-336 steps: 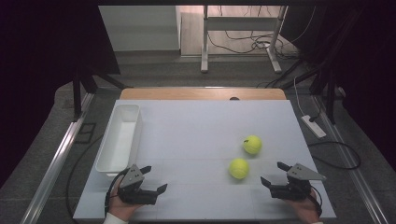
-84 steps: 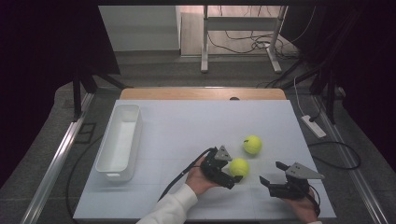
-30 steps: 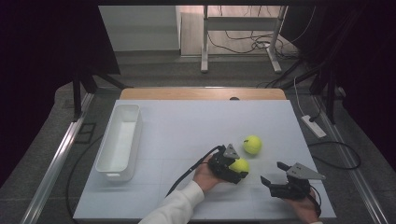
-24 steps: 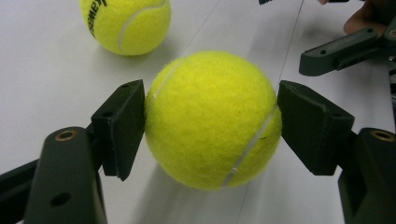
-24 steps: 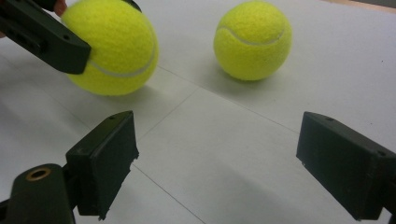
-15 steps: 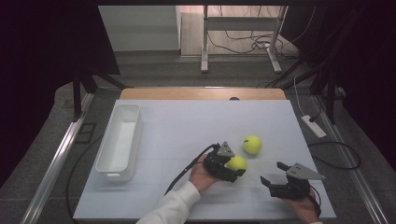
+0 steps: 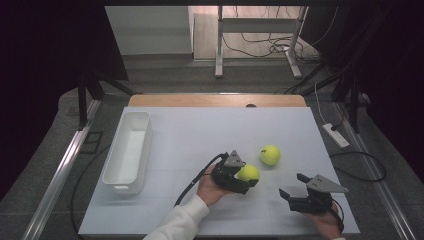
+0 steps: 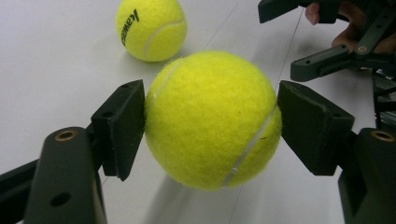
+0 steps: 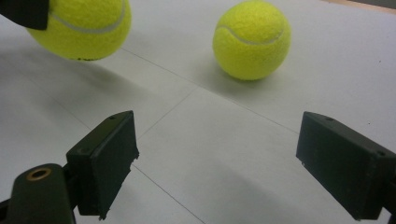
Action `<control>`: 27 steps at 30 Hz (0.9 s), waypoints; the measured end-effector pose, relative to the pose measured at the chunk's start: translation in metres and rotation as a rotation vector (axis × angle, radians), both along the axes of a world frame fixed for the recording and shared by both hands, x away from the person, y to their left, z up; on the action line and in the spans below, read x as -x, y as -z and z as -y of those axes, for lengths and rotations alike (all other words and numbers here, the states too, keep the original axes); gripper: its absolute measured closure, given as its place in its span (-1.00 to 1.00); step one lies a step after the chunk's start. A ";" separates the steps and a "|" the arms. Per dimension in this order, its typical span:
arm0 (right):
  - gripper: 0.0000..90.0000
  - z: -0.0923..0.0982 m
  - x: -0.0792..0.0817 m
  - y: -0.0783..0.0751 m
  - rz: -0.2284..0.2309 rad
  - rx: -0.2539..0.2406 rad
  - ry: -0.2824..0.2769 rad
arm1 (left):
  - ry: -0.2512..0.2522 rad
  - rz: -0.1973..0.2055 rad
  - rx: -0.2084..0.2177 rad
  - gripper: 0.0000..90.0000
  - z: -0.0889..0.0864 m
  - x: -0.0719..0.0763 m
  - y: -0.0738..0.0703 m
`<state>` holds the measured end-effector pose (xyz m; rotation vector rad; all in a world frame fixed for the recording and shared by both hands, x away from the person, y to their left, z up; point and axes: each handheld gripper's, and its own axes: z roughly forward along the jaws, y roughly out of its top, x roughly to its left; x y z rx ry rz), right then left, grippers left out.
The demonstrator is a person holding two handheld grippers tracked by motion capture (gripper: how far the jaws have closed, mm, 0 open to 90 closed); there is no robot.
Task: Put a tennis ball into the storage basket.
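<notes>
Yellow ball (image 8: 212,119) clamped in my left gripper (image 7: 243,179) hangs above the desk (image 7: 200,130), bin (image 7: 127,150) at the left edge unfilled, second ball (image 7: 270,155) waiting, right gripper (image 9: 224,163) open, empty.

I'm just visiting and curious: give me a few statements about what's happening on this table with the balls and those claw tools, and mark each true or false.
1. The left gripper is clamped on a tennis ball. True.
2. The held ball rests on the table. False: the right gripper view shows it lifted, its shadow beneath it.
3. The right gripper holds the second ball. False: its jaws stand open and empty, with that ball lying on the table beyond them.
4. The white bin already contains a ball. False: it looks empty.
5. Two tennis balls are present. True.
</notes>
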<state>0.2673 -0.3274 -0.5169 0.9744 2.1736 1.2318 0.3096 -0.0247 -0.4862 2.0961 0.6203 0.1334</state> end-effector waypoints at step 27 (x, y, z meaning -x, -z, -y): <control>-0.73 -0.001 0.000 0.000 0.003 0.000 -0.003 | -0.038 0.013 0.057 -0.40 -0.026 0.004 -0.019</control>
